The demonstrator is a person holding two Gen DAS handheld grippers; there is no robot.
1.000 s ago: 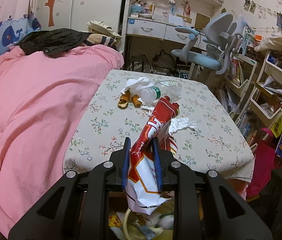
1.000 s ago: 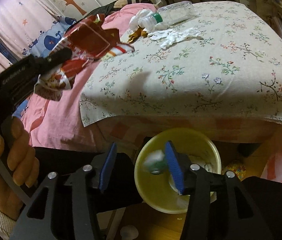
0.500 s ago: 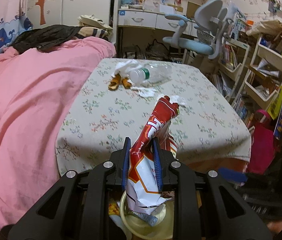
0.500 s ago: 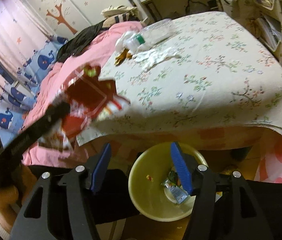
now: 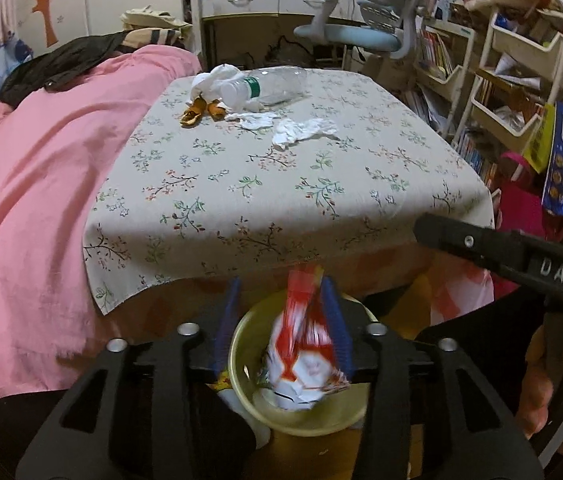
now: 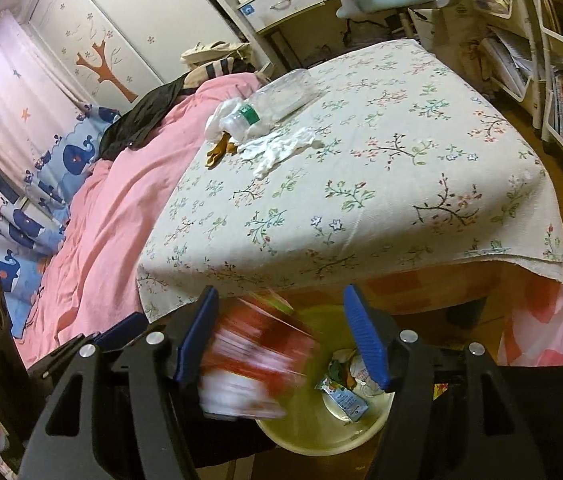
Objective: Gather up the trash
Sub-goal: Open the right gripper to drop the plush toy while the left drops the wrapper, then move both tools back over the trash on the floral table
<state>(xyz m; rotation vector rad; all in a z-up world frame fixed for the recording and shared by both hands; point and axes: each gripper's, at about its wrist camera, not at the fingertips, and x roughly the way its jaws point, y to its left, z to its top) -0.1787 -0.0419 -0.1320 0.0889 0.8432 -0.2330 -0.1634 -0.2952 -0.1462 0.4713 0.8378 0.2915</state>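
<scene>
- Several pieces of trash are sitting in the round pale-yellow plastic bin (image 5: 241, 364) below the near edge of the floral-cloth surface (image 5: 281, 184), among them a small printed carton (image 6: 343, 400), so part of the collecting is looking done.
- A red-and-white crinkled snack bag (image 5: 305, 352) is dropping, blurred, into the bin's mouth; this piece is judged nearly finished.
- Near the far left corner of the surface, a clear plastic bottle with a green label (image 5: 269, 84), crumpled white tissues (image 5: 301, 130) and orange peel scraps (image 5: 201, 112) are lying close together, waiting to be collected.
- The left gripper (image 5: 283, 320) is hanging over the bin; its jaws have just been opening, and the bag is sitting loosely between them, leaning by the right pad, released rather than pinched.
- The right gripper (image 6: 281, 336) is hovering beside it, its jaws spread and empty, having just been opening; the bag only shows behind them.
</scene>
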